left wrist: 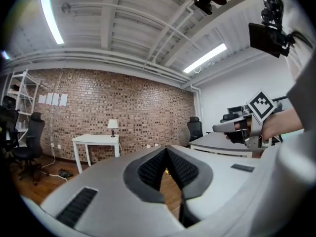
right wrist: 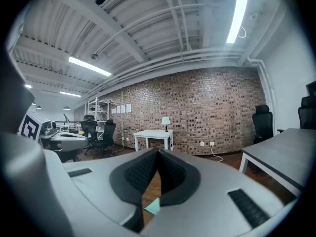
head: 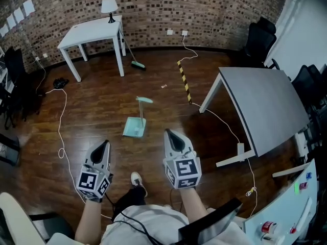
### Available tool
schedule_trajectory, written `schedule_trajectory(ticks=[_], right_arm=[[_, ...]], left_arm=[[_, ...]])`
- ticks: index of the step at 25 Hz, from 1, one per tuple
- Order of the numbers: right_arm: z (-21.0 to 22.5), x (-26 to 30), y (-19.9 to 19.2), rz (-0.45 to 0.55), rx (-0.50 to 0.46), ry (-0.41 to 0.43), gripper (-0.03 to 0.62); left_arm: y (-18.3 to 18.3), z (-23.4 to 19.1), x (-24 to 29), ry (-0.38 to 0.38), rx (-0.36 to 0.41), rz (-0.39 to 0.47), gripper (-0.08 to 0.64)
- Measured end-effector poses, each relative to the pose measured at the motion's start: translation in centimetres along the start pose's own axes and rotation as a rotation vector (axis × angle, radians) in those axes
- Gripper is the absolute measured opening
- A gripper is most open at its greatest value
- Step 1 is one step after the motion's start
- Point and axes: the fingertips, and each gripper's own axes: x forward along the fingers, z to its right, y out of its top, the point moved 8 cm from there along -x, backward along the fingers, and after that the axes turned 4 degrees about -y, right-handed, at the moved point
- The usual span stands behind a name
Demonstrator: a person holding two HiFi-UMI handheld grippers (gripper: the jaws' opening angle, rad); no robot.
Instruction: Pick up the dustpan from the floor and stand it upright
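Floor plan, head view. Dustpan (head: 134,126) lies on the floor (head: 92,101) mid-room, with its handle running away toward the far wall (head: 204,4).

Left gripper (head: 106,143) is on the near side, left of the pan. Right gripper (head: 169,132) is just to the pan's right. Both are apart from it.

Far desk (head: 92,32) stands at back left by the wall, with a lamp (head: 109,5) on its rear edge. A broom (head: 137,63) is beside its right legs.

Near desk (head: 265,106) stands to the right. A tape strip (head: 184,81) lies on the floor between the dustpan and that desk.

A cable (head: 61,131) trails along the floor at left.

Chairs: one (head: 15,80) at the left edge, one (head: 258,40) in the back right corner.
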Motion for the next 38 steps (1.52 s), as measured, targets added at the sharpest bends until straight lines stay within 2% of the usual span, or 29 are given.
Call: schedule_trajectory(ticks=[3, 9, 14, 21, 24, 28, 38], right_arm=[[0.5, -5.6, -0.4, 0.014, -0.010, 0.031, -0.017], [2.3, -15.8, -2.2, 0.014, 0.000, 0.047, -0.017], [2.9, -21.0, -3.7, -0.008, 0.023, 0.046, -0.017], [2.2, -22.8, -3.0, 0.019, 0.038, 0.030, -0.017], [1.1, -22.7, -2.3, 0.024, 0.011, 0.022, -0.017], [-0.7, -22.2, -0.8, 0.054, -0.039, 0.028, -0.017], [-2.4, -20.7, -0.7, 0.057, -0.029, 0.057, -0.020]], left_arm=[[-0.3, 5.1, -3.0, 0.016, -0.042, 0.016, 0.008], [-1.4, 14.8, -7.9, 0.006, -0.048, -0.001, 0.008], [-1.3, 19.2, -10.8, 0.000, -0.035, -0.014, 0.008], [0.1, 20.0, -12.1, -0.021, -0.005, -0.001, 0.008], [1.0, 19.4, -12.4, -0.039, 0.008, 0.002, 0.008], [1.8, 18.4, -12.5, -0.043, 0.043, 0.010, 0.008], [3.1, 17.1, -11.0, -0.076, 0.073, 0.038, 0.008]])
